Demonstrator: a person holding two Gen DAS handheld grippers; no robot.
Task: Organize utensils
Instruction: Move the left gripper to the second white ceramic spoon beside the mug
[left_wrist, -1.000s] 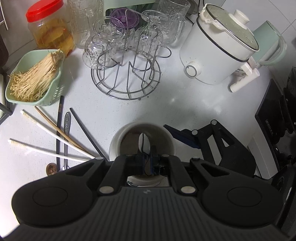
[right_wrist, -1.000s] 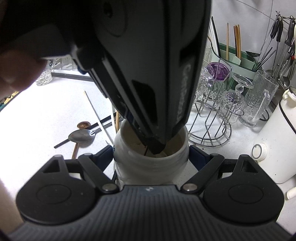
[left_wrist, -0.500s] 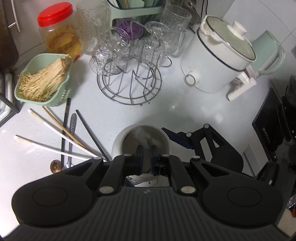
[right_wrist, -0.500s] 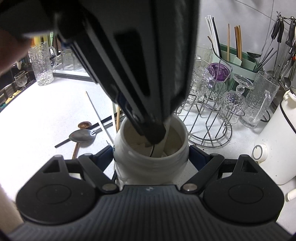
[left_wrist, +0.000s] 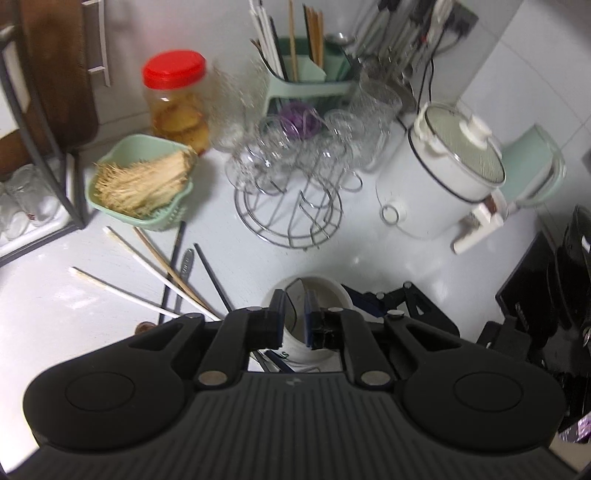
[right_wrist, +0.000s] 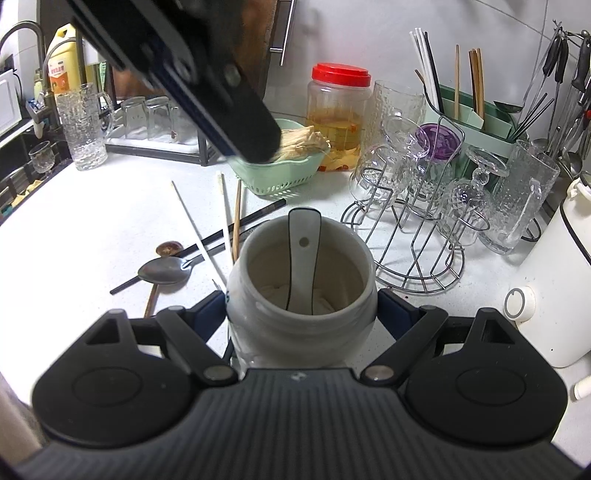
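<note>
A white ceramic jar (right_wrist: 300, 295) stands on the counter, and my right gripper (right_wrist: 301, 308) is shut on its sides. A white ceramic spoon (right_wrist: 303, 254) leans inside it. My left gripper (left_wrist: 294, 308) is open and empty, high above the jar (left_wrist: 306, 295); it shows in the right wrist view (right_wrist: 207, 85) at the upper left. Loose chopsticks (left_wrist: 162, 273), white, wooden and black, lie left of the jar with a metal spoon (right_wrist: 166, 271) and a brown wooden spoon (right_wrist: 168, 249).
A wire rack of glasses (right_wrist: 417, 206) stands right of the jar. A green utensil holder (left_wrist: 306, 81) with chopsticks is at the back. A green basket of mushrooms (left_wrist: 142, 182), a red-lidded jar (left_wrist: 177, 99) and a white electric pot (left_wrist: 443, 181) are nearby.
My left gripper opened, let the white spoon go into the jar, and rose up and away. The right gripper kept hold of the jar.
</note>
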